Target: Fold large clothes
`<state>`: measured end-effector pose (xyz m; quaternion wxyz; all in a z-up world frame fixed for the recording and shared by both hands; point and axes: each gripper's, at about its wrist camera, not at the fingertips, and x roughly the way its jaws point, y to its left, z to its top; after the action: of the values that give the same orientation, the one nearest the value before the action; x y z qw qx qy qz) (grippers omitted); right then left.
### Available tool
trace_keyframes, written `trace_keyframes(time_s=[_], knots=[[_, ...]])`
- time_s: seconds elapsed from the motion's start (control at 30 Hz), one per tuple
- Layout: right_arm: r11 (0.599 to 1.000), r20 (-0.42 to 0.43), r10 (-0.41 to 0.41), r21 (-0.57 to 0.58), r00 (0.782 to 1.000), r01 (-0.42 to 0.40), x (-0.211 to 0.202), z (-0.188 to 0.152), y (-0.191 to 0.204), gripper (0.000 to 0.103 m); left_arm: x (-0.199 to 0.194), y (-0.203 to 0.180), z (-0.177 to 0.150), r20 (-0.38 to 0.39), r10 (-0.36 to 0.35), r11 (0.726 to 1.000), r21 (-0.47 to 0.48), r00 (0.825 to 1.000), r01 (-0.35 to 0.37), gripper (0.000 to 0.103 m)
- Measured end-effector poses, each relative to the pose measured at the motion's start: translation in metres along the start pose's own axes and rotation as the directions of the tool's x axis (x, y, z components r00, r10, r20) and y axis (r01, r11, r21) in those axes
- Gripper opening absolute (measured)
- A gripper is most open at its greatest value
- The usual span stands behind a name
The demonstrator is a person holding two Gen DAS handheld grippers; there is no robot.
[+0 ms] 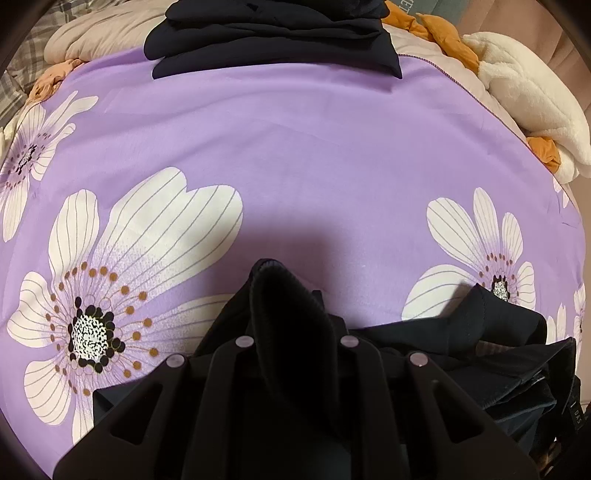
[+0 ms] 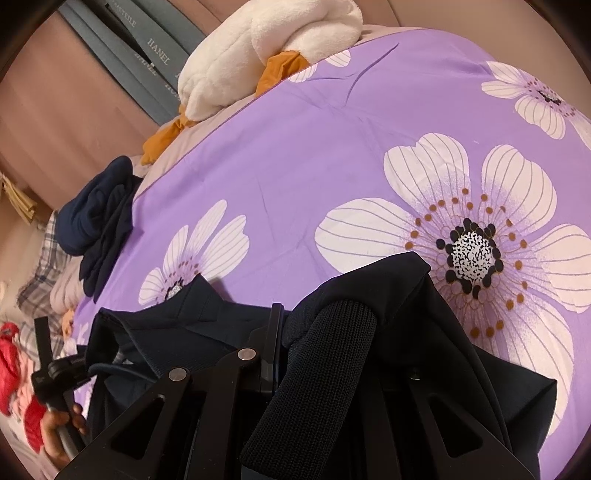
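Left tool [image 1: 295, 332] and right tool [image 2: 325, 332] pinching ribbed dark garment [image 1: 480, 332], smooth floral sheet [image 1: 295, 147]

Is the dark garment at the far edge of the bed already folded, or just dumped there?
Folded. The dark garment lies on the purple cover as a compact stack of flat layers with straight edges.

Both looking steeply down from close above the purple floral bedspread [image 1: 295, 147] [image 2: 295, 155], left wrist facing the folded dark pile [image 1: 275, 35] at its far edge, right wrist angled across it, sharing that pile [image 2: 99, 218].
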<state>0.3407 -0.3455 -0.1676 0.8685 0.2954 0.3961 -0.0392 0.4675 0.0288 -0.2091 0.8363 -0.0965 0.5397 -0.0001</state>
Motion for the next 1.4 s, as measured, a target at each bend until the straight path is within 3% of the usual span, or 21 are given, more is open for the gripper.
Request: trace_keyframes(time_s=[0.67, 0.93, 0.97, 1.03, 1.1, 1.17, 1.23, 1.3, 1.4], knots=[[1.000, -0.002, -0.014, -0.004, 1.000, 0.014, 0.001, -0.001, 0.001, 0.013, -0.002, 0.001, 0.000, 0.005, 0.000, 1.000, -0.027, 1.000, 0.000, 0.017], [1.000, -0.007, -0.015, -0.001, 1.000, 0.015, 0.001, -0.001, 0.002, 0.014, -0.009, 0.007, 0.000, 0.024, -0.034, 0.998, -0.056, 0.999, 0.035, 0.026], [1.000, -0.008, -0.013, 0.000, 1.000, 0.013, 0.001, -0.001, 0.002, 0.015, -0.009, 0.007, 0.000, 0.026, -0.035, 0.998, -0.057, 0.999, 0.036, 0.027], [1.000, -0.012, 0.014, 0.017, 1.000, -0.014, -0.001, 0.002, 0.000, 0.030, -0.011, 0.006, 0.001, 0.028, -0.031, 0.998, -0.059, 0.999, 0.033, 0.036], [0.995, -0.002, 0.064, 0.078, 0.998, -0.064, -0.007, 0.006, -0.007, 0.060, -0.016, 0.004, 0.003, 0.044, -0.031, 0.996, -0.076, 0.999, 0.035, 0.045], [0.989, 0.017, 0.088, 0.116, 0.996, -0.089, -0.014, 0.010, -0.010, 0.062, -0.024, 0.003, 0.006, 0.071, -0.027, 0.996, -0.082, 0.997, 0.033, 0.062], [0.987, 0.033, 0.098, 0.125, 0.995, -0.101, -0.019, 0.016, -0.013, 0.063, -0.032, 0.003, 0.010, 0.108, 0.010, 0.997, -0.076, 0.994, -0.002, 0.072], [0.980, 0.036, 0.125, 0.149, 0.992, -0.129, -0.022, 0.021, -0.020, 0.063, -0.043, 0.006, 0.014, 0.153, 0.046, 0.996, -0.076, 0.987, -0.034, 0.077], [0.973, 0.038, 0.145, 0.177, 0.989, -0.150, -0.025, 0.022, -0.027, 0.063, -0.055, 0.014, 0.016, 0.169, 0.058, 0.996, -0.079, 0.984, -0.045, 0.077]])
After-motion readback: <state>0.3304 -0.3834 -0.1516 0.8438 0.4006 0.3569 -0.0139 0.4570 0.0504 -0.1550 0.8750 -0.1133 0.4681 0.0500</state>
